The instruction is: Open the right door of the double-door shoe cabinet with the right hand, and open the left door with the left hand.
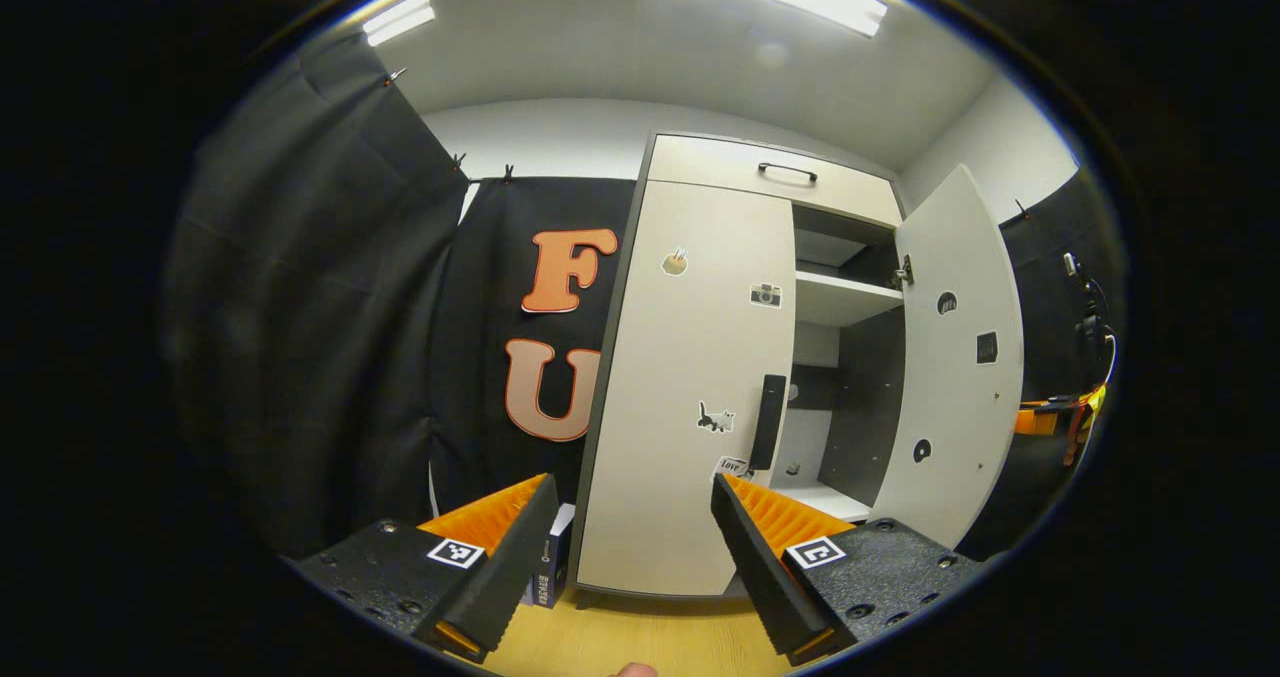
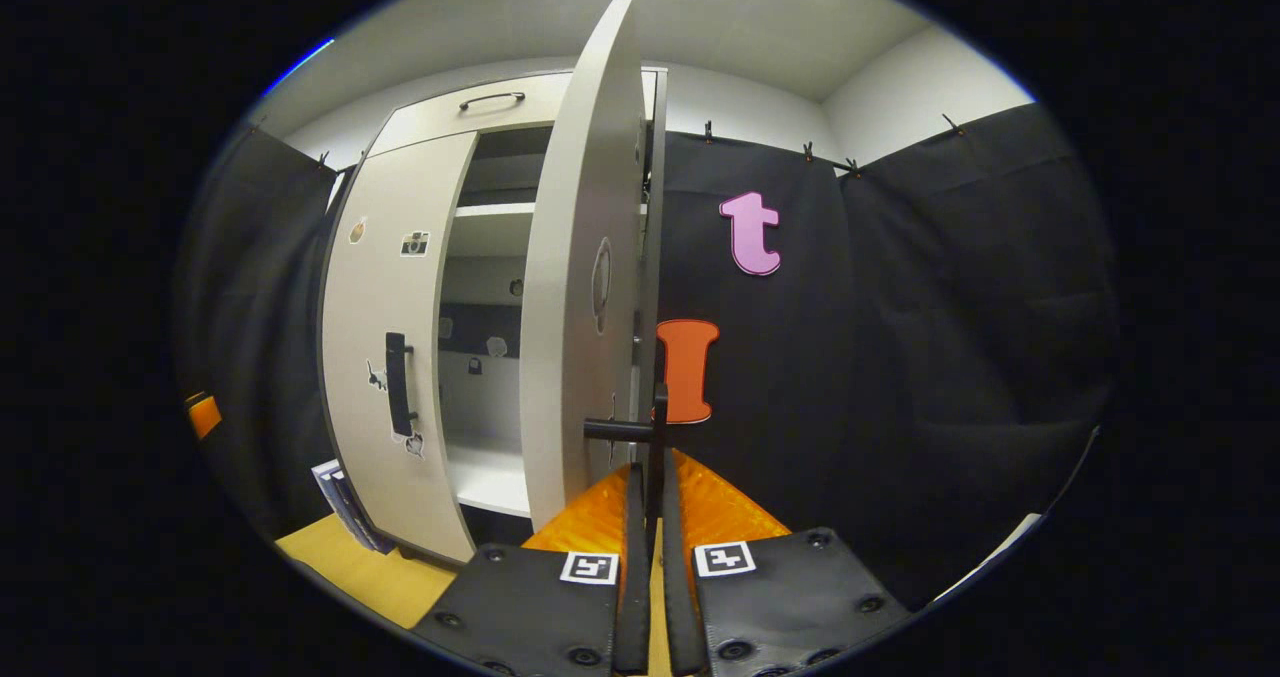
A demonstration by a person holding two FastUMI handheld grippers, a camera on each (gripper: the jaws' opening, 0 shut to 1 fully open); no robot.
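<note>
The pale shoe cabinet (image 1: 690, 357) stands ahead in the left gripper view. Its left door (image 1: 690, 387), dotted with stickers, is closed, with a black vertical handle (image 1: 769, 421) at its right edge. My left gripper (image 1: 632, 492) is open, short of that door, the handle just right of its right finger. The right door (image 1: 960, 357) is swung wide open. In the right gripper view that door (image 2: 585, 287) is seen nearly edge-on, and my right gripper (image 2: 653, 469) is shut on its black handle (image 2: 630, 427). The left door (image 2: 390, 357) and its handle (image 2: 398, 383) stand to the left.
A drawer with a black handle (image 1: 787, 171) tops the cabinet. Inside are a white shelf (image 1: 840, 302) and a bottom board (image 1: 830, 500). A small box (image 1: 548, 562) stands on the wooden floor (image 1: 640, 637) left of the cabinet. Black cloth walls flank both sides.
</note>
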